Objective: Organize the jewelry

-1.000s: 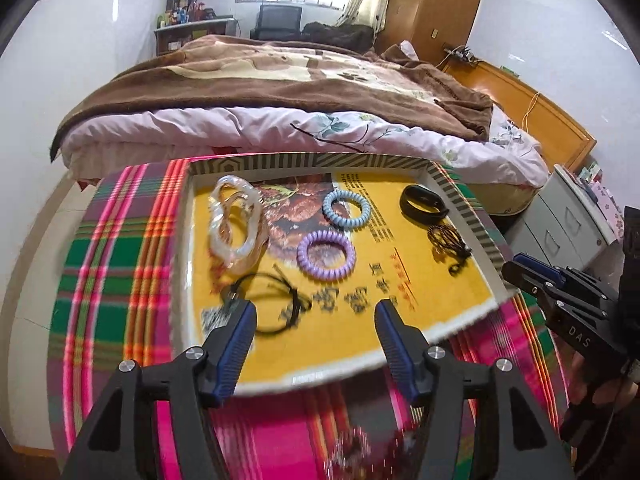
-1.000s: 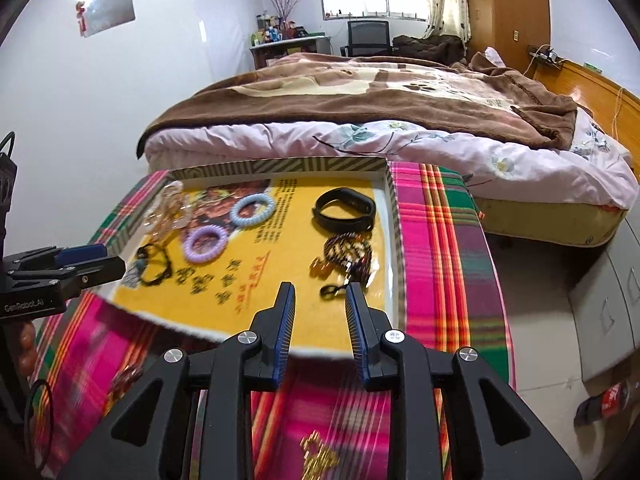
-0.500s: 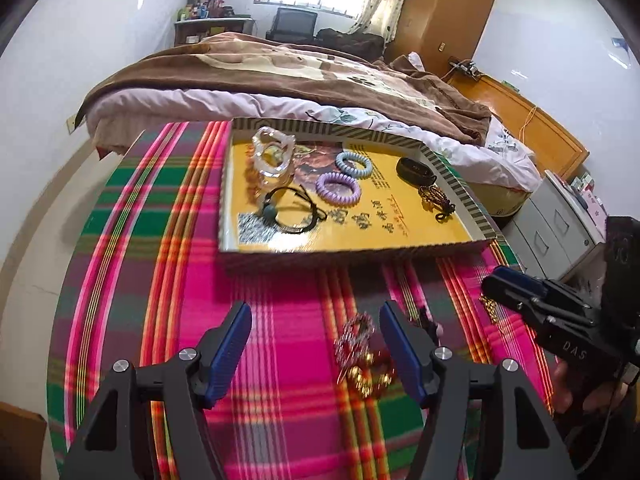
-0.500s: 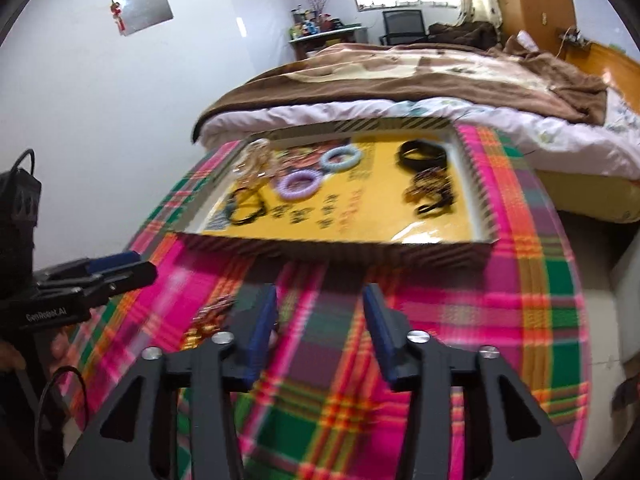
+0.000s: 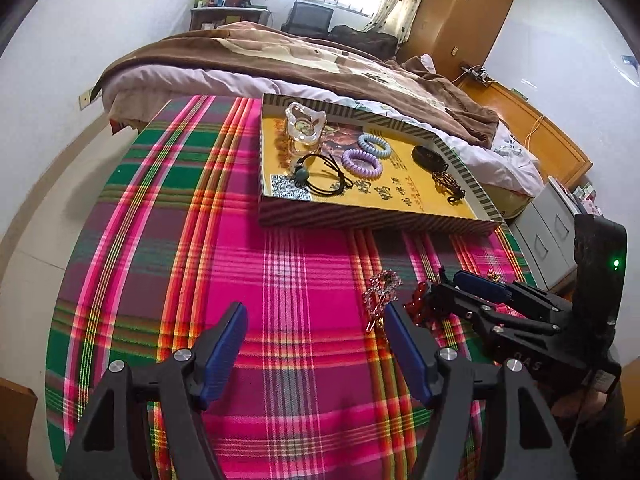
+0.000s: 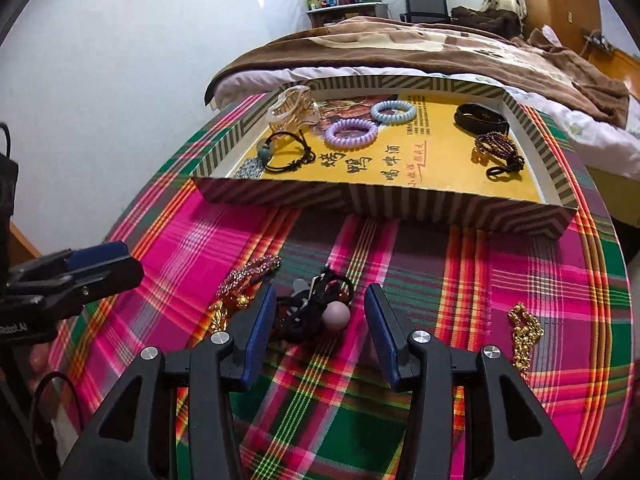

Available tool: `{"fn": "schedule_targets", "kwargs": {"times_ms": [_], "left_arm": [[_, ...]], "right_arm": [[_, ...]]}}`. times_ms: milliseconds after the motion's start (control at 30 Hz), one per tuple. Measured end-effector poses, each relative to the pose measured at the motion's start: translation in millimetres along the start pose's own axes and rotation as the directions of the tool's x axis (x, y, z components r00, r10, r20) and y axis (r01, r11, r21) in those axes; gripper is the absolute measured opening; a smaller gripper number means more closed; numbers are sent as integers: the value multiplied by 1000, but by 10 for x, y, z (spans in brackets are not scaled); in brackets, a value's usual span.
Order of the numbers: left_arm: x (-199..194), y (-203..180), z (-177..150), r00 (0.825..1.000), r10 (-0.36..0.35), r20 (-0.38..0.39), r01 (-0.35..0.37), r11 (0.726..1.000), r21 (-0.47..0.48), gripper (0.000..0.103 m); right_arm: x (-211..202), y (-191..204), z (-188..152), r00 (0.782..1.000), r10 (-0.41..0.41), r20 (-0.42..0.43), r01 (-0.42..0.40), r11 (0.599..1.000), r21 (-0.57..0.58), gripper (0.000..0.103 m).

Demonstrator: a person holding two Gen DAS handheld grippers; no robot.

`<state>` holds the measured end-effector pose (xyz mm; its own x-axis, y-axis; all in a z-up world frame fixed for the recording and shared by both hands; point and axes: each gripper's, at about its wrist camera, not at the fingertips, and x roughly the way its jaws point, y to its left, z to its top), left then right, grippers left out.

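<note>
Pulled back from over the striped tray (image 6: 400, 210) to the near part of the counter (image 5: 280, 304), both pairs of tongs now low above the plaid cloth where the loose pieces lie. Right tongs (image 6: 320, 320) just sprung from a narrow gap to wide apart, pads bare, now straddling the black cord bracelet with its pale bead (image 6: 320, 312) without pressing on it. Left tongs (image 5: 312, 340) also eased a little wider, holding nothing, with only bare cloth between the pads; the pink rhinestone piece (image 5: 380, 288) just beyond the right-hand pad. Gold chain (image 6: 524, 336) off toward the right edge of the counter, well apart from the rest. Already in the tray toward the far edge: clear bangle (image 6: 294, 110), two spiral hair ties (image 6: 352, 132), black band (image 6: 480, 118), dark beaded bracelet (image 6: 496, 152), cord with a green bead (image 6: 280, 154). Meaning, most likely: one drop-off over, next pick lined up on the black cord bracelet, needing only a short descent and a squeeze. Tangled cord may snag a neighbouring piece when lifted.
</note>
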<state>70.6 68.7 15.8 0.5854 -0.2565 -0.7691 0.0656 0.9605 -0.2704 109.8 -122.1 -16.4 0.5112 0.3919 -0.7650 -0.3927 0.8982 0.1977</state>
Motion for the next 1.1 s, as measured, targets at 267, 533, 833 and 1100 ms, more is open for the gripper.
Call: {"fn": "schedule_targets", "kwargs": {"times_ms": [267, 533, 833, 1100], "left_arm": [[50, 27, -22, 1000, -3, -14, 3, 1000, -12, 70], [111, -10, -15, 1000, -5, -28, 4, 1000, -5, 70], [328, -162, 41, 996, -41, -75, 42, 999, 18, 70], [616, -345, 122, 991, -41, -124, 50, 997, 64, 70]], "right_arm": [[-66, 27, -23, 999, -22, 24, 22, 1000, -12, 22], [-330, -140, -5, 995, -2, 104, -4, 998, 56, 22], [-592, -338, -104, 988, -24, 155, 6, 994, 111, 22], [-628, -469, -184, 987, -26, 156, 3, 990, 144, 22]]}}
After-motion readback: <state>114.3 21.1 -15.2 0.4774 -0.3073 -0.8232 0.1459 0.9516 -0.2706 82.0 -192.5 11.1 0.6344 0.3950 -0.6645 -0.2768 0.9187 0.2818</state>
